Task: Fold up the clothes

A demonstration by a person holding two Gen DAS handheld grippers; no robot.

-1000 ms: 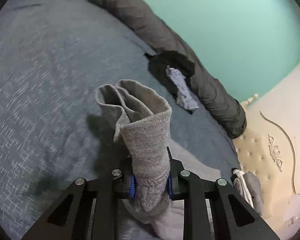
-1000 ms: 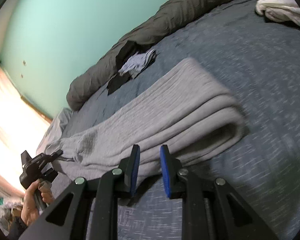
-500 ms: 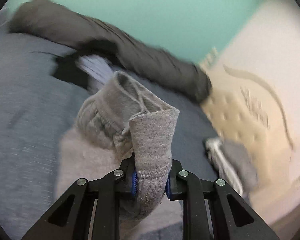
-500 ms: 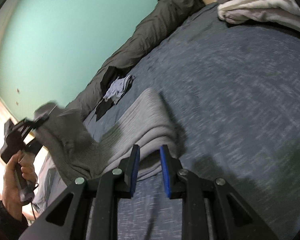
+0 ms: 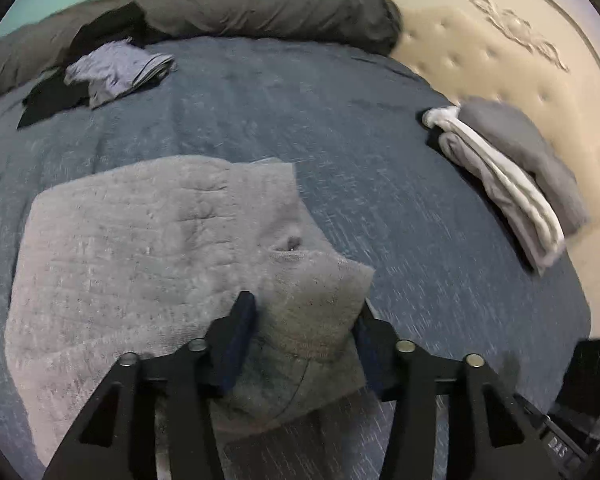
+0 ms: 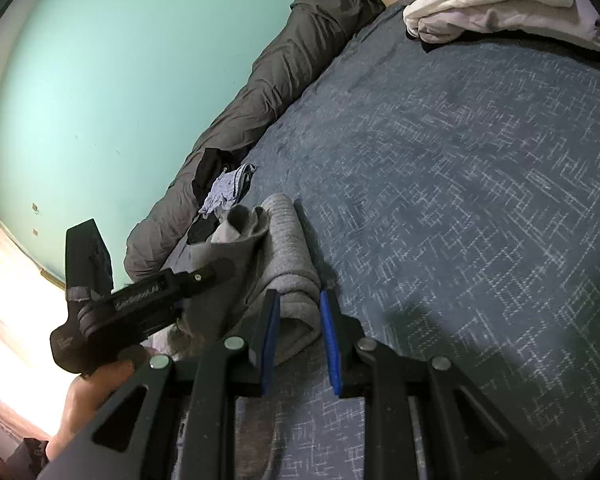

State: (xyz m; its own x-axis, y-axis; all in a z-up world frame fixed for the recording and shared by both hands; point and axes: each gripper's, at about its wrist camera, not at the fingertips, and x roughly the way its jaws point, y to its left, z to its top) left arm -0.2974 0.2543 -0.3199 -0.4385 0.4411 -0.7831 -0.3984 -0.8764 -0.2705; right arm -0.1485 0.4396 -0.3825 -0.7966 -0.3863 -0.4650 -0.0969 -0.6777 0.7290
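Observation:
A grey knit garment (image 5: 140,248) lies folded over on the blue bedcover (image 5: 380,160). Its ribbed cuff end (image 5: 312,300) rests on top of the fold, between the jaws of my left gripper (image 5: 302,320). Those jaws are opening, and the pads stand apart without pressing the cloth. In the right wrist view the same garment (image 6: 288,248) is a thick roll. My right gripper (image 6: 298,332) hovers at its near folded end, jaws a narrow gap apart and holding nothing. A hand (image 6: 96,392) holds the left tool at the lower left of that view.
A folded stack of grey and white clothes (image 5: 512,184) sits by the cream padded headboard (image 5: 500,40). A dark rolled duvet (image 5: 240,8) runs along the teal wall. Black and pale blue clothes (image 5: 116,68) lie loose beside it.
My left gripper swung the lifted cuff across and down onto the garment, then its jaws parted from the cloth. The right gripper shifted closer to the garment's folded end, its gap unchanged.

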